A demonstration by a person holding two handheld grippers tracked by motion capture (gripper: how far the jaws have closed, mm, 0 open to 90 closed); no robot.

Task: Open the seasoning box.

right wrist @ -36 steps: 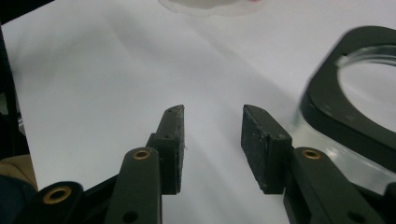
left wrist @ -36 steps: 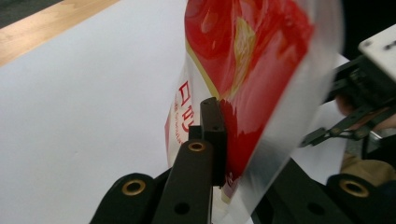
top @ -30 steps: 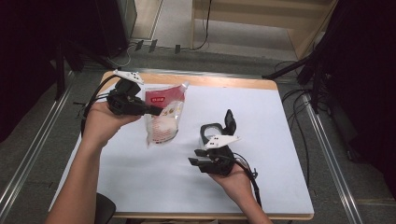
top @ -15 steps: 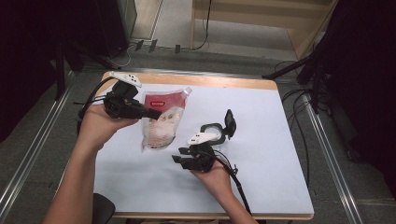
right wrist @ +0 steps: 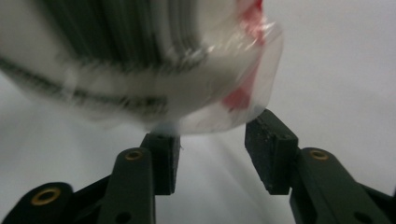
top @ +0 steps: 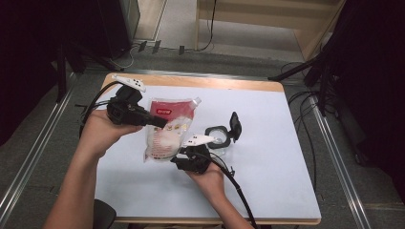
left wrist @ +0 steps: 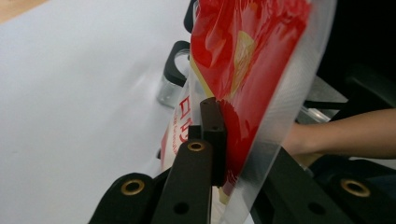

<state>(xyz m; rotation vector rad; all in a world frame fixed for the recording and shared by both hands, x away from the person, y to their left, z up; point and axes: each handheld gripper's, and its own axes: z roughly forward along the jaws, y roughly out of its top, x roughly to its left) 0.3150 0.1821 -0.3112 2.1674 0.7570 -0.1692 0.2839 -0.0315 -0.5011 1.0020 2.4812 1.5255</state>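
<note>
A red and white plastic pouch [top: 168,130] hangs above the white table, pinched near its top by my left gripper [top: 161,123], which is shut on it. In the left gripper view the pouch [left wrist: 247,65] is clamped between the black jaws [left wrist: 223,149]. My right gripper [top: 175,160] sits at the pouch's lower end. In the right gripper view the blurred bottom corner of the pouch [right wrist: 154,79] lies just above the gap of the gripper [right wrist: 210,154]. Its jaws have just been opening, and the pads stand apart from the film.
A small clear jar with an open black flip lid [top: 222,135] stands right of the pouch, close to the right hand, and shows behind the pouch [left wrist: 173,77]. The white table [top: 272,162] has wooden edges. Cables trail from both grippers.
The right gripper has moved left, away from the jar and in under the pouch's lower end. The left hand has stayed in place, still holding the pouch.
</note>
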